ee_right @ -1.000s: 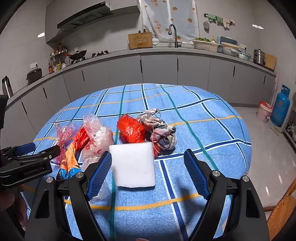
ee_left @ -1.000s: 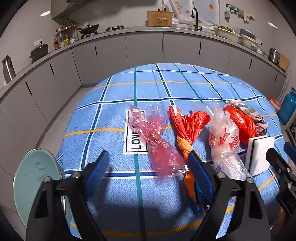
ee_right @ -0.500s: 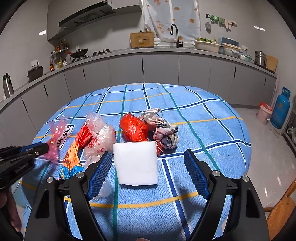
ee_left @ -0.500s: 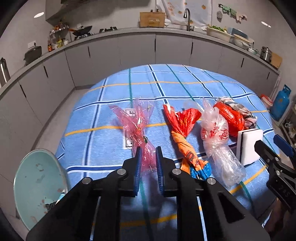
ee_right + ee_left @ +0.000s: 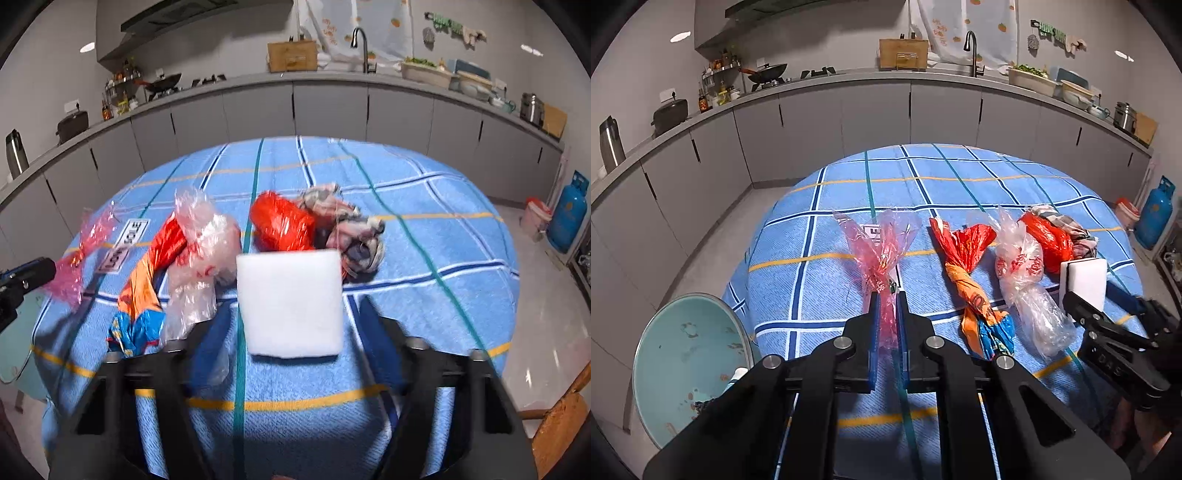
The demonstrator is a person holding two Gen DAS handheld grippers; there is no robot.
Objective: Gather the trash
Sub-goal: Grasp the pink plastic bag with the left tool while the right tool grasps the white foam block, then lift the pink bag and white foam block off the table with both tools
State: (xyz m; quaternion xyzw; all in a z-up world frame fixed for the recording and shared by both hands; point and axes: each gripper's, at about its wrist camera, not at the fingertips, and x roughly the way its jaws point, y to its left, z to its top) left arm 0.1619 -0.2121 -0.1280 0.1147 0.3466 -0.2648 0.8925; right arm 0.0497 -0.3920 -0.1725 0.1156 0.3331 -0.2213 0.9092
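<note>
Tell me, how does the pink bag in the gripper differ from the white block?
The pink plastic bag is see-through and crumpled; the white foam block is opaque, smooth and square. The bag is pinched in the left gripper, whose jaws are closing; the block sits between the right gripper's closing jaws. Both are over the blue checked tablecloth.

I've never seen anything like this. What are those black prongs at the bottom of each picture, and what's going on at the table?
No robot here: a person holds a two-fingered black gripper in each hand, with a wide-angle camera on each looking along its fingers. One picture is from the left gripper, the other from the right gripper.

On the blue checked tablecloth lies a row of trash: a pink bag, a red-orange bag, a clear bag, a red bag, a crumpled cloth and a white sponge.

The left gripper is shut on the pink bag. The right gripper's jaws are closing around the sponge; blur hides whether they touch it. A teal bin stands beside the table.
</note>
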